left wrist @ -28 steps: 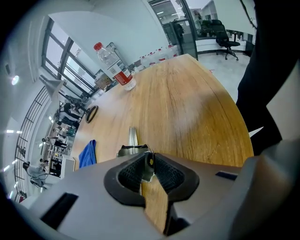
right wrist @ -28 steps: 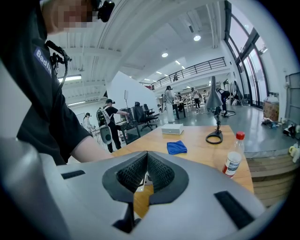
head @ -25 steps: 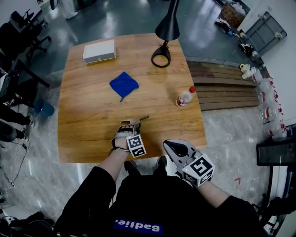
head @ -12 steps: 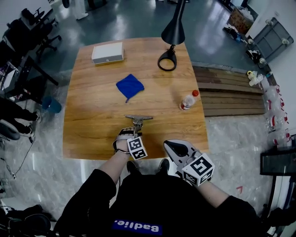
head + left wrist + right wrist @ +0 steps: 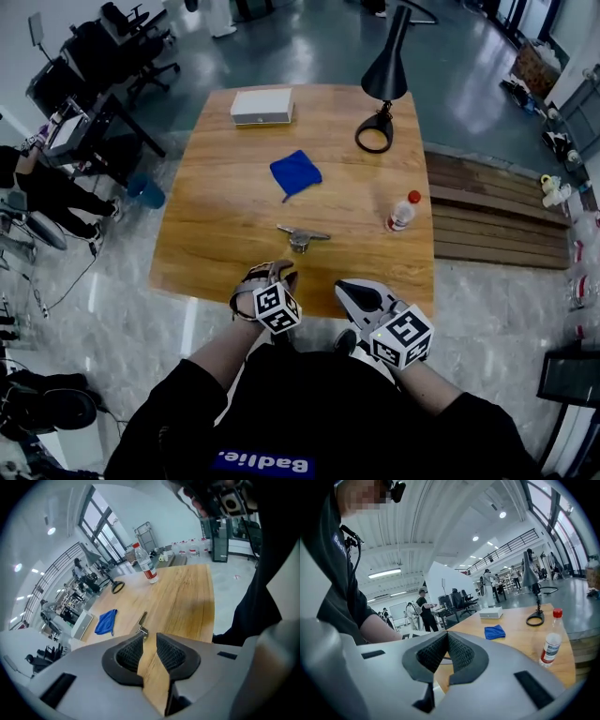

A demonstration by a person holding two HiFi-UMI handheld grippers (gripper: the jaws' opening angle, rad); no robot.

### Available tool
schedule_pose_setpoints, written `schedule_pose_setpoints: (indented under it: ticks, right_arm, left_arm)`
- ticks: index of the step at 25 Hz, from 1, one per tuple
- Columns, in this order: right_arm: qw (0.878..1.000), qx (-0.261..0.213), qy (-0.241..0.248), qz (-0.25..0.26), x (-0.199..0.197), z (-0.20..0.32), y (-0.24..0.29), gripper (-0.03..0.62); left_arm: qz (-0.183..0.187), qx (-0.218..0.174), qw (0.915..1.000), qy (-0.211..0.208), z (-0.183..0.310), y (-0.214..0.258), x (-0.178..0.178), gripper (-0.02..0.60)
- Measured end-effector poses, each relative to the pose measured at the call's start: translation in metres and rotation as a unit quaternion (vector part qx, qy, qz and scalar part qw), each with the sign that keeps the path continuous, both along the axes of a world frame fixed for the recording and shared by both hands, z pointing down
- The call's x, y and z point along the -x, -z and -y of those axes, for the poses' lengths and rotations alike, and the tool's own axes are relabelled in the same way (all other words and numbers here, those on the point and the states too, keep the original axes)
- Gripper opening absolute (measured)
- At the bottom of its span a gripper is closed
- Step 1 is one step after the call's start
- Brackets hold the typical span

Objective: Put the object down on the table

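A small metal tool with a long handle lies flat on the wooden table, near the front middle. In the left gripper view the tool shows just beyond the jaw tips. My left gripper hovers at the table's front edge, a short way back from the tool, jaws slightly apart with only table between them. My right gripper stays off the front edge to the right, jaws together and empty.
A blue cloth lies mid-table, a white box at the far left, a black desk lamp at the far right. A red-capped bottle stands near the right edge. Wooden boards lie on the floor to the right.
The left gripper let go of the metal tool and drew back toward the front edge. The tool now rests on the table. The right gripper kept its place.
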State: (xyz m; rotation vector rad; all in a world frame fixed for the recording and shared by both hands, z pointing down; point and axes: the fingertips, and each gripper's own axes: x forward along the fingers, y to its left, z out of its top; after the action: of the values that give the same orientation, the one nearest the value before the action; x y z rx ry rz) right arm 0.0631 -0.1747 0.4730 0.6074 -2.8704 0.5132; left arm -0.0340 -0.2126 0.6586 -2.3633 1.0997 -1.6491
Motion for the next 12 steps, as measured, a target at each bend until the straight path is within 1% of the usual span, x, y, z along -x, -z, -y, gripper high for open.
schedule_pose_setpoints:
  ticks: [3,5,9,12]
  right_arm:
    - [1.0,-0.002,0.018,0.004,0.002,-0.009,0.0,0.005]
    - [1.0,-0.007,0.02,0.007,0.006,-0.019,0.004,0.005]
    - [1.0,-0.017,0.009,0.006,0.017,-0.038,0.012,0.005]
    - [1.0,-0.02,-0.008,-0.004,0.031,-0.05,0.014,0.005]
  left_arm:
    - [-0.037,-0.019,0.9985,0.035,-0.016,0.03,0.001,0.083]
    - [-0.063,-0.031,0.9961,0.053,-0.03,0.049,0.003,0.083]
    - [-0.114,-0.051,0.9897,0.071,-0.055,0.082,0.014,0.082]
    - [-0.16,-0.064,0.9819,0.079,-0.073,0.103,0.029,0.081]
